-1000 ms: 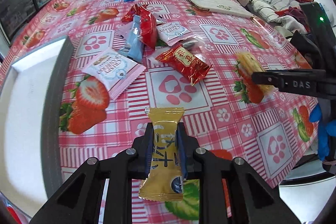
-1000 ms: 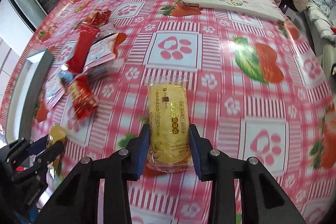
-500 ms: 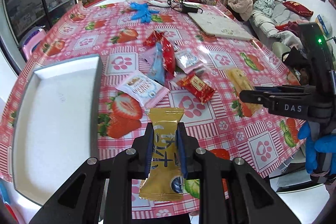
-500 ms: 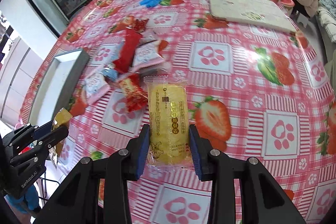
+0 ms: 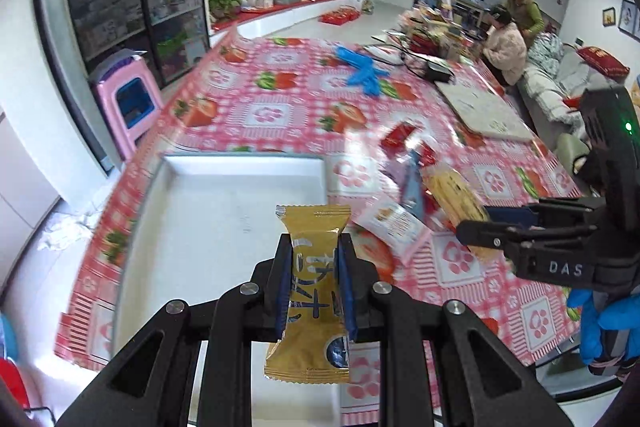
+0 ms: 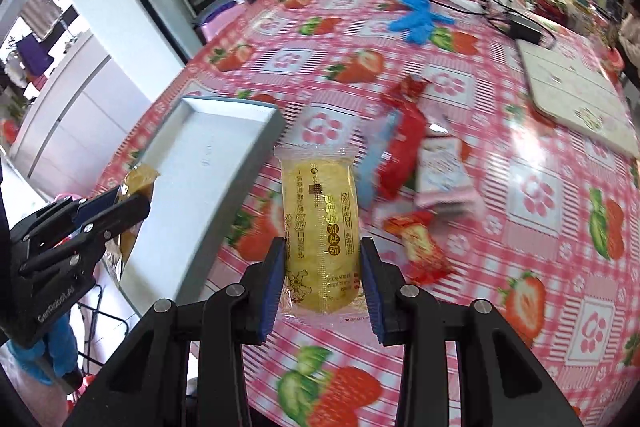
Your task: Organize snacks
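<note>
A table [image 5: 280, 115] in strawberry-print cloth bears a white tray [image 5: 224, 163], loose snack packets [image 6: 438, 175] and blue gloves [image 5: 364, 71].

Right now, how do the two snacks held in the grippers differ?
The gold packet in the left gripper is opaque foil with dark lettering; the yellow cake pack in the right gripper is clear wrap showing the food. The cake pack looks wider, spreading its jaws more. Both are clamped lengthwise, off the table.

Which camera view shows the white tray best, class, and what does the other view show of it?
The left wrist view: the white tray lies almost whole, its bare floor and rim open to the camera behind the gold snack packet. The right wrist view shows the tray slanted, its near end hidden behind the left tool.
</note>
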